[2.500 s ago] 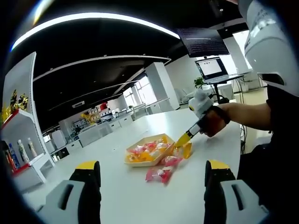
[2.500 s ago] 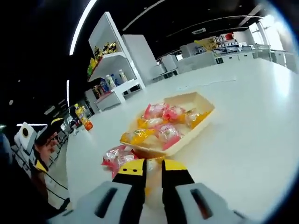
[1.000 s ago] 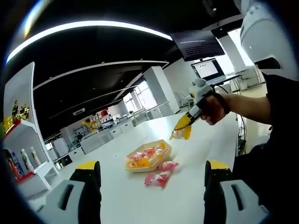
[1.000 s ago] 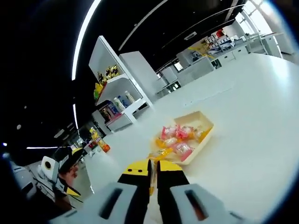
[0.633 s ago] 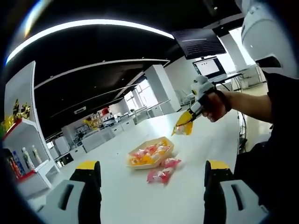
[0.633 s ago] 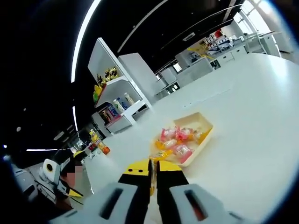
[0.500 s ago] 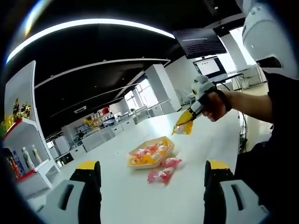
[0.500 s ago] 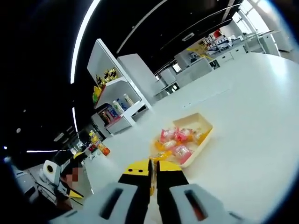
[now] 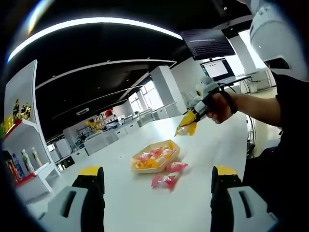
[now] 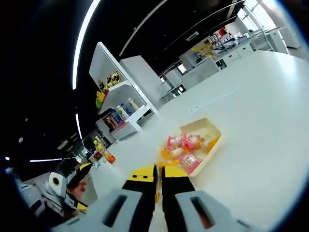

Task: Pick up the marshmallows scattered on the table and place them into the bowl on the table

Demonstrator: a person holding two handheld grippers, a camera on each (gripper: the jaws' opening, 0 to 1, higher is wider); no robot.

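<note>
A shallow beige bowl (image 9: 170, 156) (image 10: 217, 140) on the white table holds several pink and yellow marshmallow packets. Two pink packets (image 9: 166, 177) lie on the table beside it. In the left gripper view my right gripper (image 9: 189, 117) hangs in the air above and right of the bowl, shut on a yellow marshmallow packet (image 9: 186, 128). In the right gripper view its jaws (image 10: 158, 180) are pressed together on that packet's thin edge (image 10: 157, 193), high over the bowl. My left gripper (image 9: 157, 175) stands wide open near the table's near side, holding nothing.
The white table (image 9: 135, 203) (image 10: 260, 135) stretches far around the bowl. White shelves with bottles (image 10: 116, 108) stand beyond the table. A person's arm in a dark sleeve (image 9: 270, 108) reaches in from the right. A screen (image 9: 217, 70) stands behind.
The right gripper has lifted the yellow packet off the table beside the bowl and now holds it in the air above the bowl. The left gripper has stayed open and almost still.
</note>
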